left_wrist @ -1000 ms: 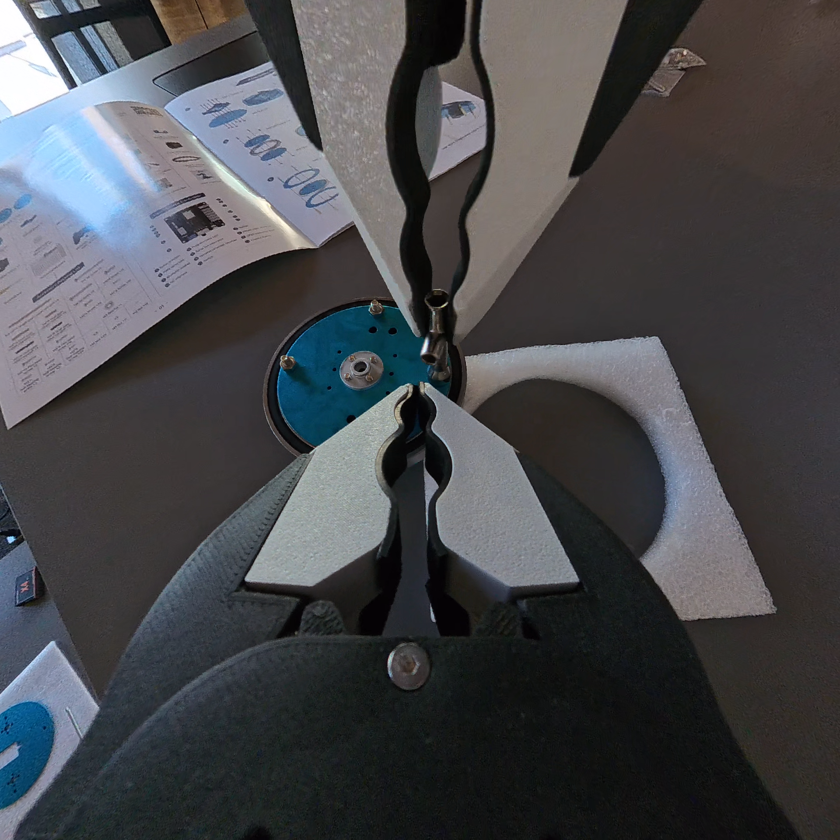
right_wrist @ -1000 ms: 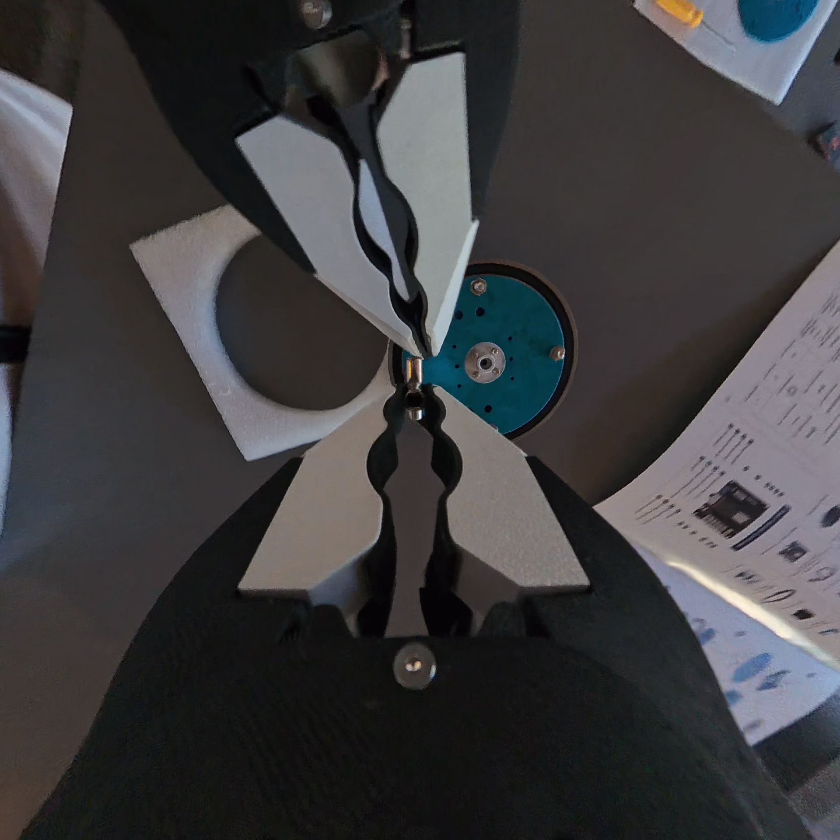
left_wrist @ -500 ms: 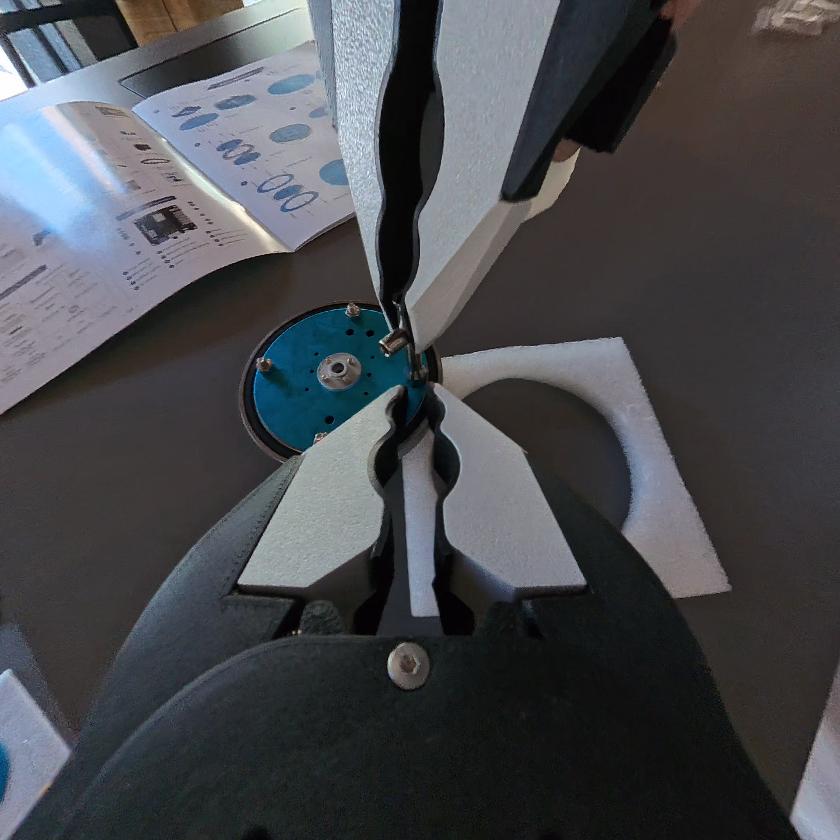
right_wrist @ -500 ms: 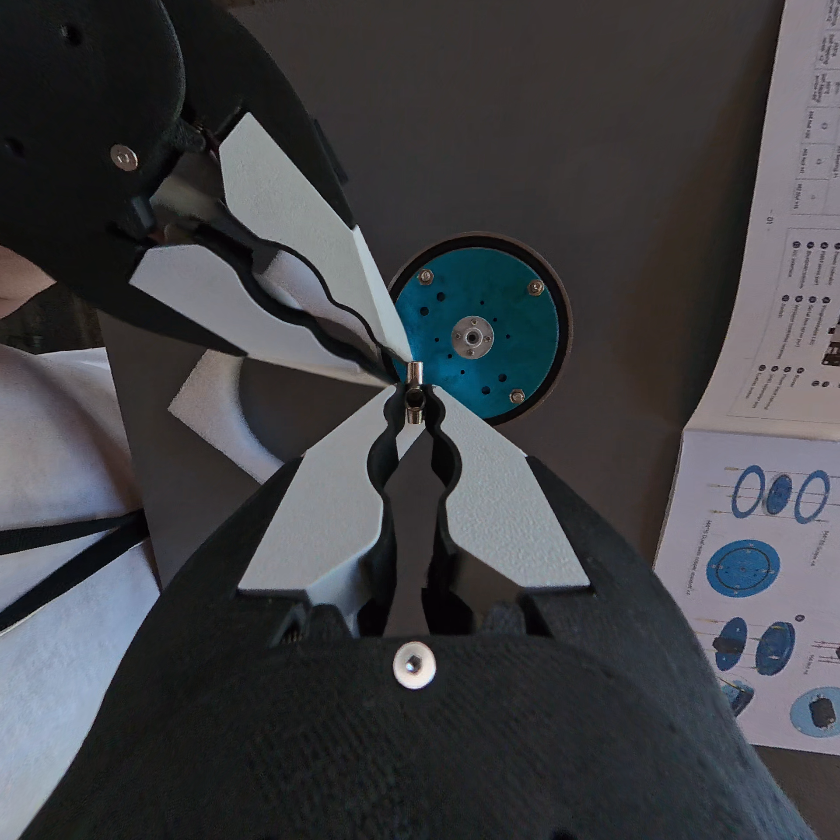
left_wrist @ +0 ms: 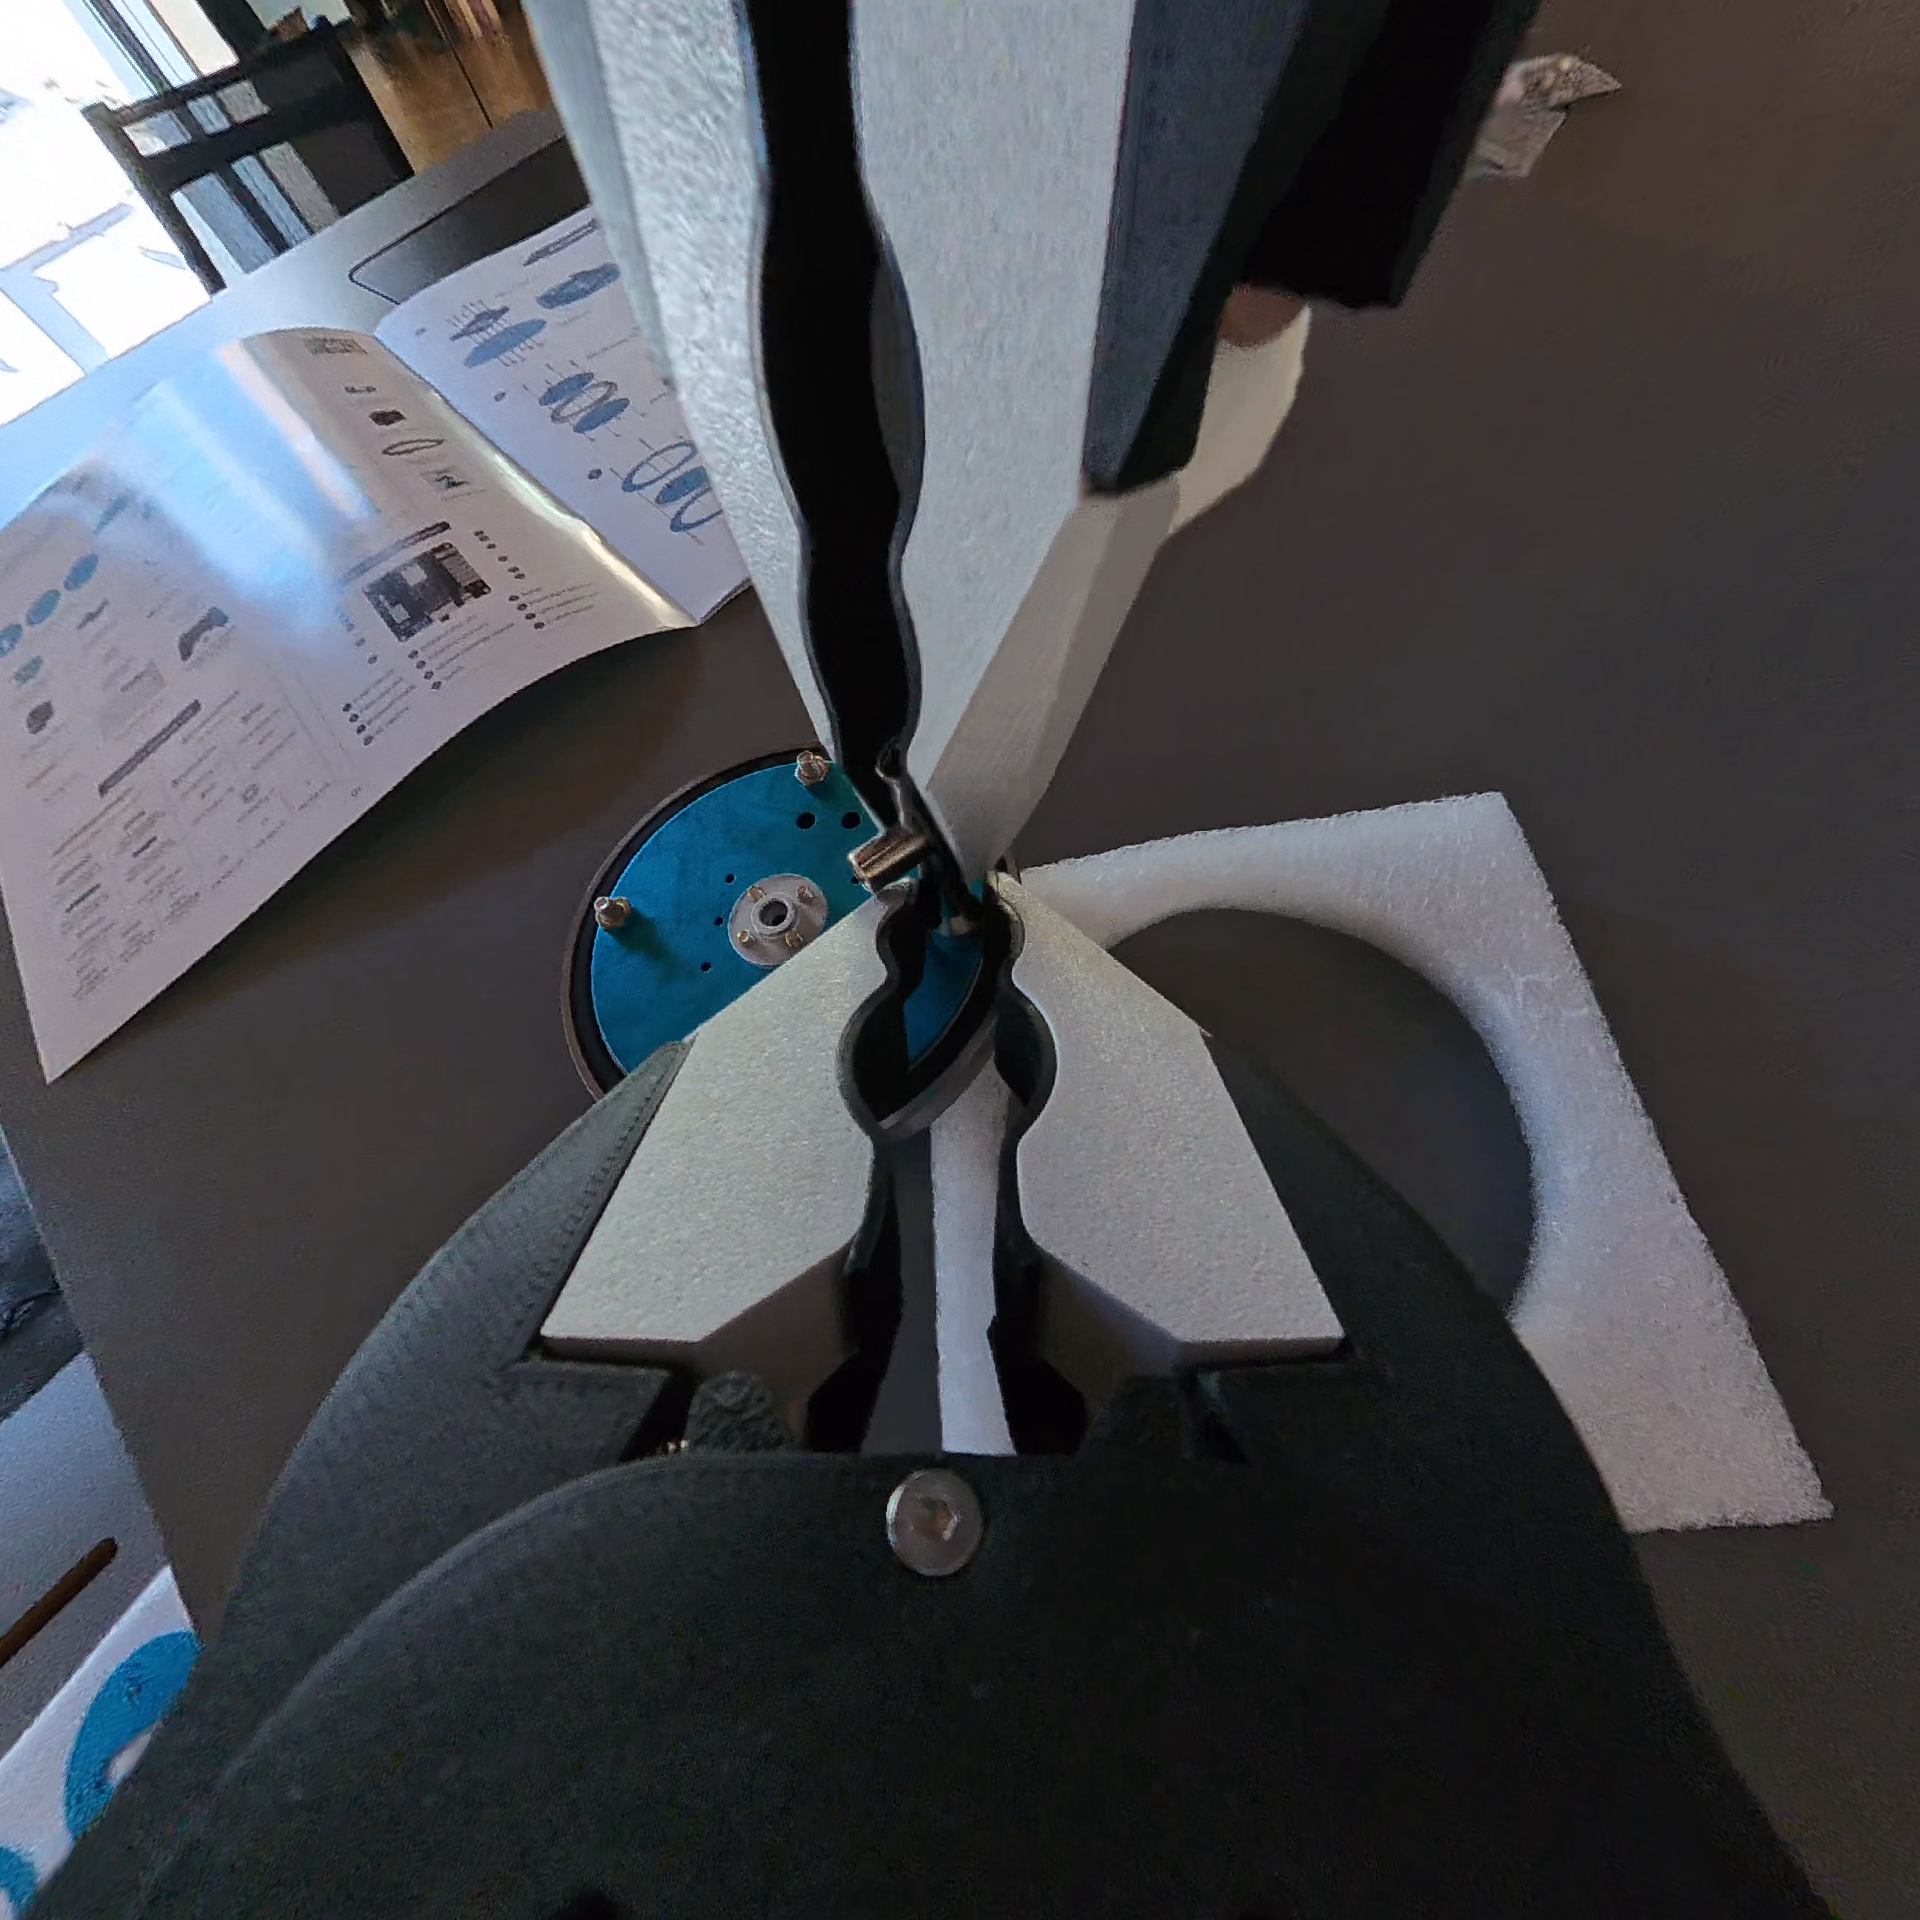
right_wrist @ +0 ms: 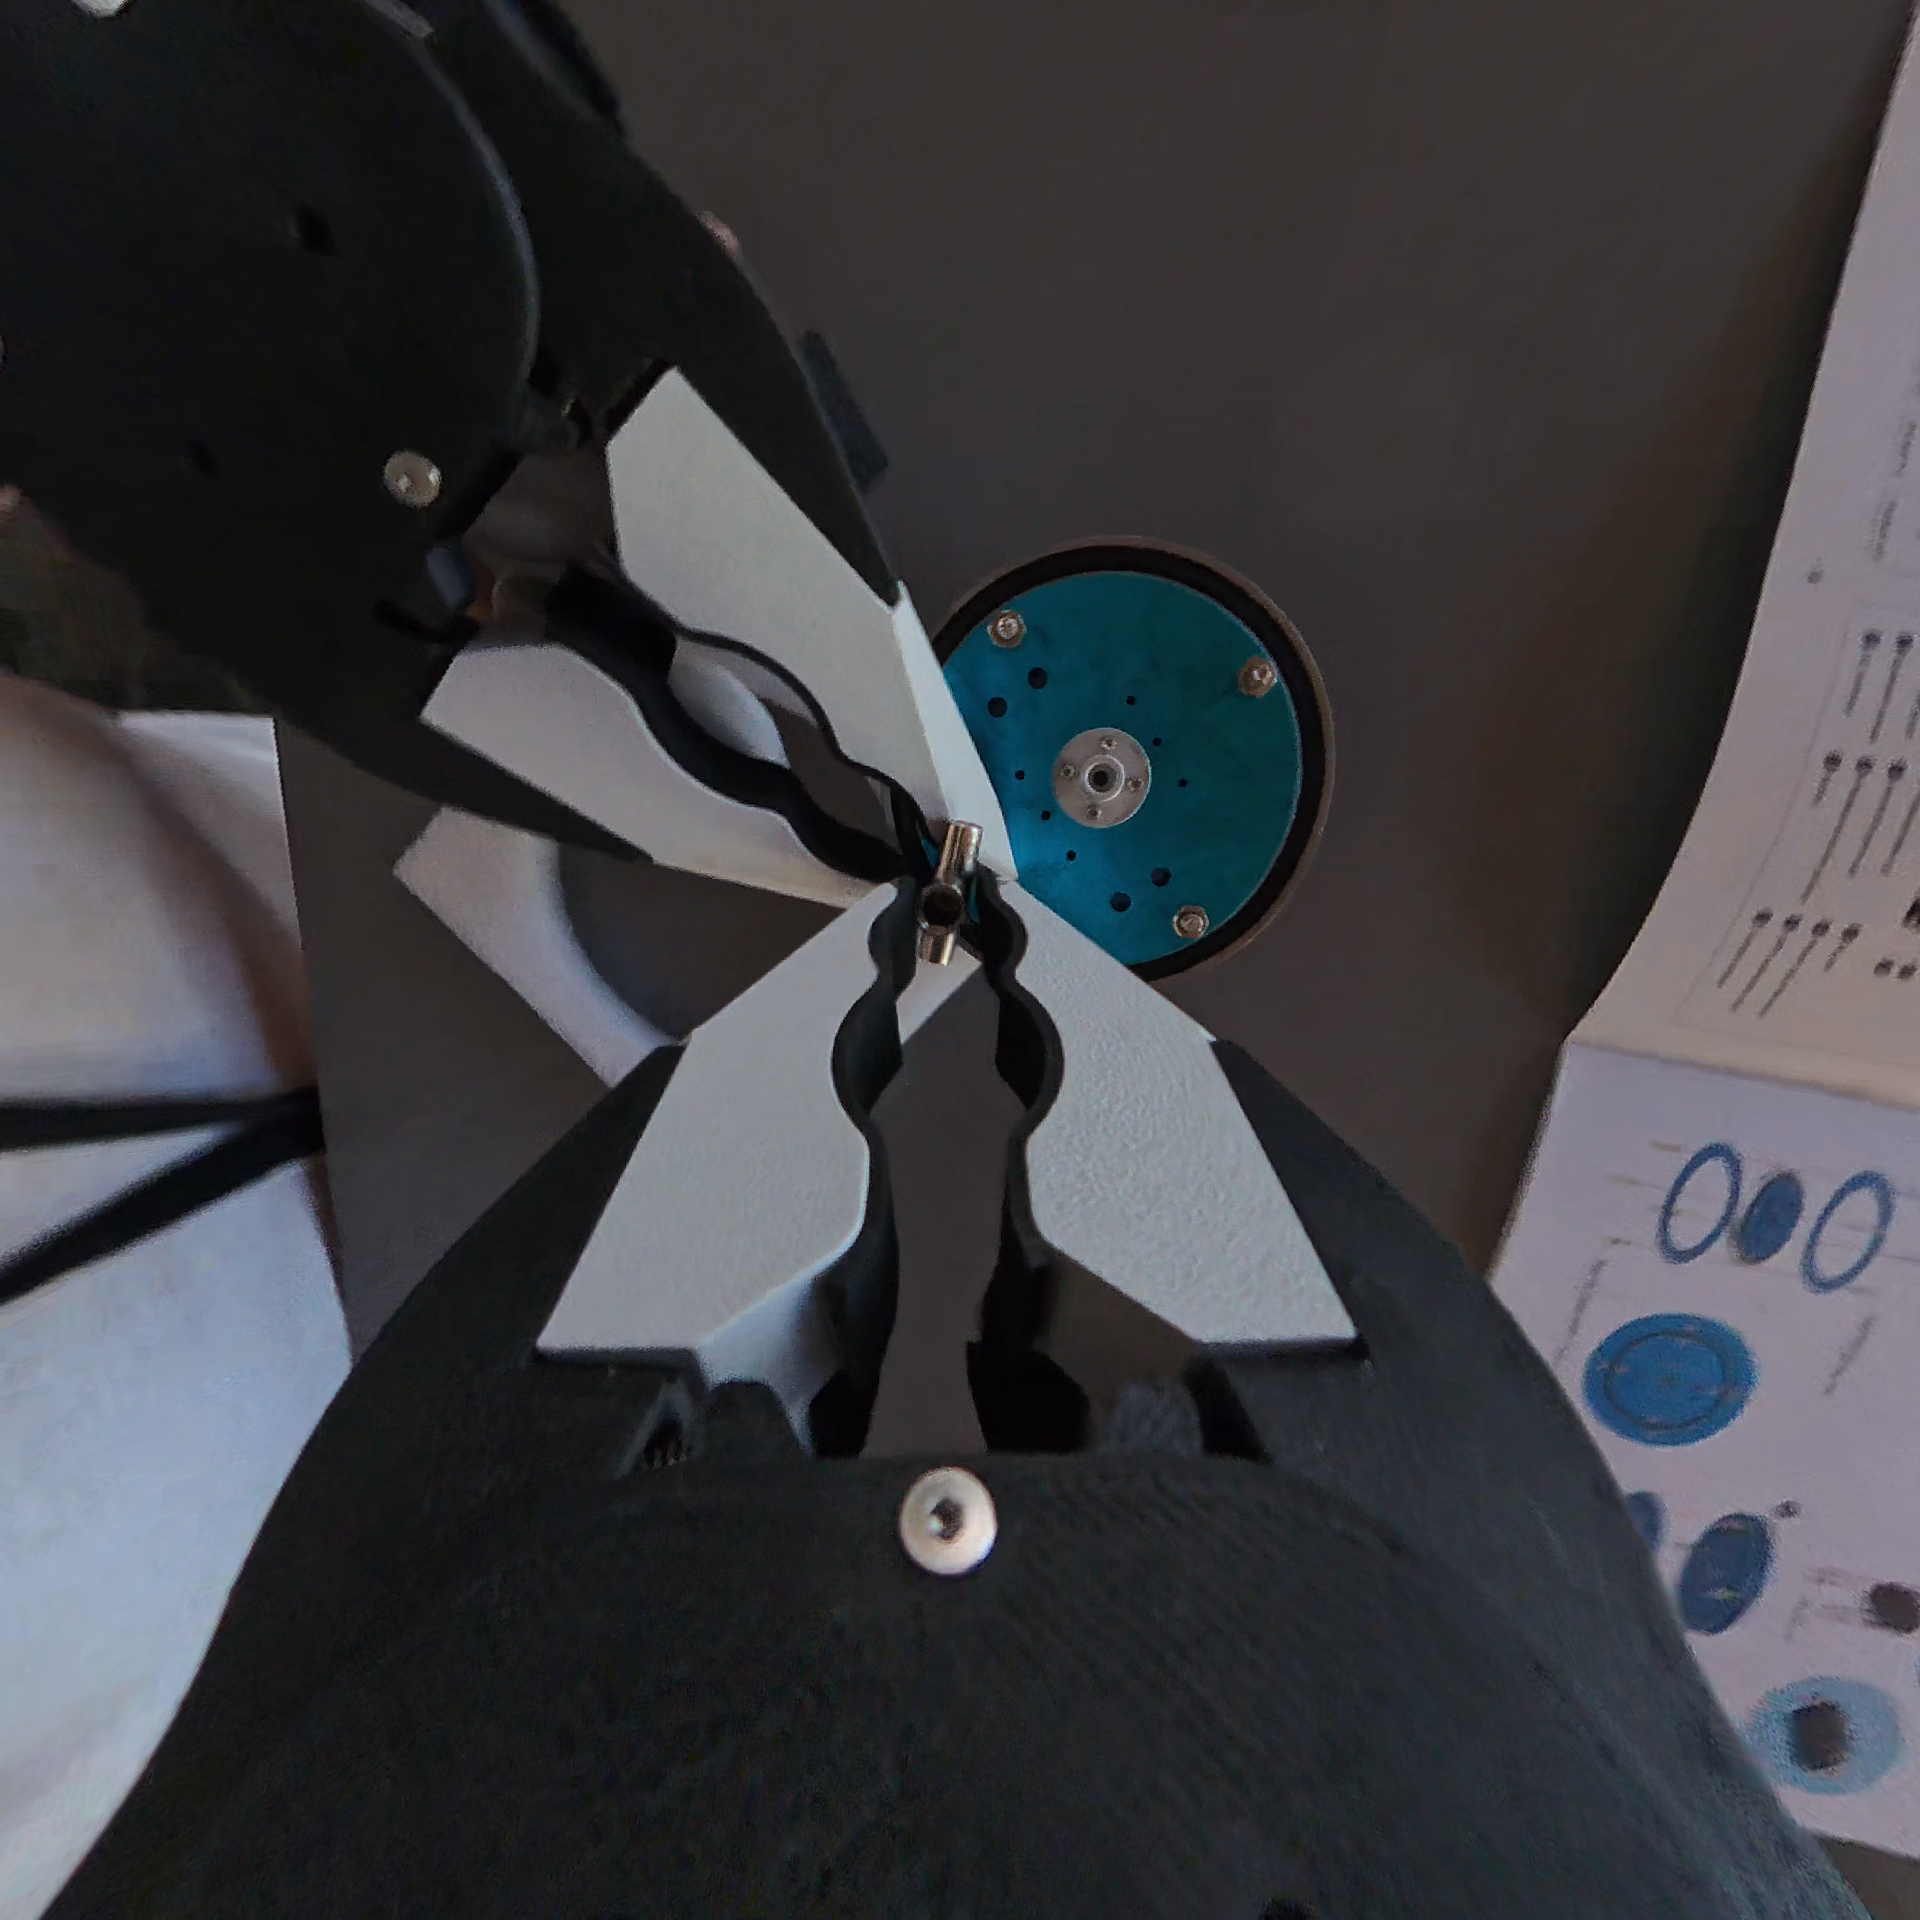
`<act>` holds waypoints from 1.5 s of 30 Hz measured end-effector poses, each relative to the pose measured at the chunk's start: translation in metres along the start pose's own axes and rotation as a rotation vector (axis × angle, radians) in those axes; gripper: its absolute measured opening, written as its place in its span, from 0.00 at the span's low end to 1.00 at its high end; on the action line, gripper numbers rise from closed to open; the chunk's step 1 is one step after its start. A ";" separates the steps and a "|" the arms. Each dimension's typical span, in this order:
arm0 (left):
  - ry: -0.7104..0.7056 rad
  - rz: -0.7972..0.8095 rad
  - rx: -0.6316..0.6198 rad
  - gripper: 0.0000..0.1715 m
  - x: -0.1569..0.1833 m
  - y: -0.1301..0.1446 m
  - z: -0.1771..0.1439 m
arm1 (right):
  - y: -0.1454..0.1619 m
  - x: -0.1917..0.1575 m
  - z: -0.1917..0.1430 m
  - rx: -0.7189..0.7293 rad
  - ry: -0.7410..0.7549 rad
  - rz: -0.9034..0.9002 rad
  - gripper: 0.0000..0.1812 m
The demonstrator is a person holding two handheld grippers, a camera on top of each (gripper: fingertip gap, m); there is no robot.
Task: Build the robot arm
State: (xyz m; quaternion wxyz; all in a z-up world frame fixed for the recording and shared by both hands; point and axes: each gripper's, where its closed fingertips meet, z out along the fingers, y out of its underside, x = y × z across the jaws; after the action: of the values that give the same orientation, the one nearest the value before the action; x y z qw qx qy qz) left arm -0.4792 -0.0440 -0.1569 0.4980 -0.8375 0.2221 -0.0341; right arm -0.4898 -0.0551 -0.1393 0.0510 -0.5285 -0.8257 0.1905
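A blue round disc (left_wrist: 675, 935) with a black rim lies flat on the dark table, with a metal hub and small metal posts on it; it also shows in the right wrist view (right_wrist: 1132, 748). My right gripper (right_wrist: 940, 899) is shut on a small metal T-shaped tool (right_wrist: 943, 902) and holds it over the disc's near edge. It comes down from above in the left wrist view, where the tool (left_wrist: 888, 857) also shows. My left gripper (left_wrist: 948, 902) meets it tip to tip, jaws a narrow gap apart on either side of the tool's thin lower shaft.
A white foam sheet (left_wrist: 1558, 1039) with a round cutout lies right beside the disc. An open instruction booklet (left_wrist: 260, 644) lies at the left and also shows in the right wrist view (right_wrist: 1766, 1143). Another white foam piece with a blue disc (left_wrist: 94, 1714) is at the lower left. Only a small space, under 4 cm, lies between the two pairs of fingers.
My left gripper's jaws were fully shut and have parted slightly around the tool's shaft. My right gripper has swung round with the tool, which now lies more sideways.
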 end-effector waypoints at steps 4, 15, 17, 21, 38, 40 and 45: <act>0.004 0.007 0.000 0.05 0.000 0.000 0.000 | 0.002 -0.005 -0.013 0.009 -0.039 -0.516 0.26; 0.003 0.013 0.000 0.06 0.000 0.000 0.000 | -0.007 0.013 -0.011 -0.198 0.461 -1.639 0.18; 0.003 0.013 0.000 0.05 0.000 0.000 0.000 | -0.009 0.006 -0.007 -0.193 0.505 -1.752 0.15; 0.007 0.008 0.000 0.05 0.000 0.000 0.000 | -0.013 0.002 -0.004 -0.217 0.616 -1.923 0.12; 0.016 0.001 0.000 0.05 0.001 0.000 0.000 | -0.014 -0.002 -0.003 -0.288 0.770 -2.217 0.06; 0.016 0.009 0.001 0.05 0.001 0.000 0.000 | -0.013 -0.003 -0.003 -0.316 0.761 -2.233 0.05; 0.034 0.009 0.066 0.09 0.002 -0.003 -0.017 | -0.014 -0.003 -0.002 -0.372 0.737 -2.212 0.05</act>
State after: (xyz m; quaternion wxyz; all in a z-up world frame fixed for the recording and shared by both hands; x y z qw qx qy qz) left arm -0.4810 -0.0577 -0.1459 0.5218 -0.8189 0.2330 -0.0533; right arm -0.4999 -0.0619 -0.1322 0.3456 0.4520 -0.7851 -0.2445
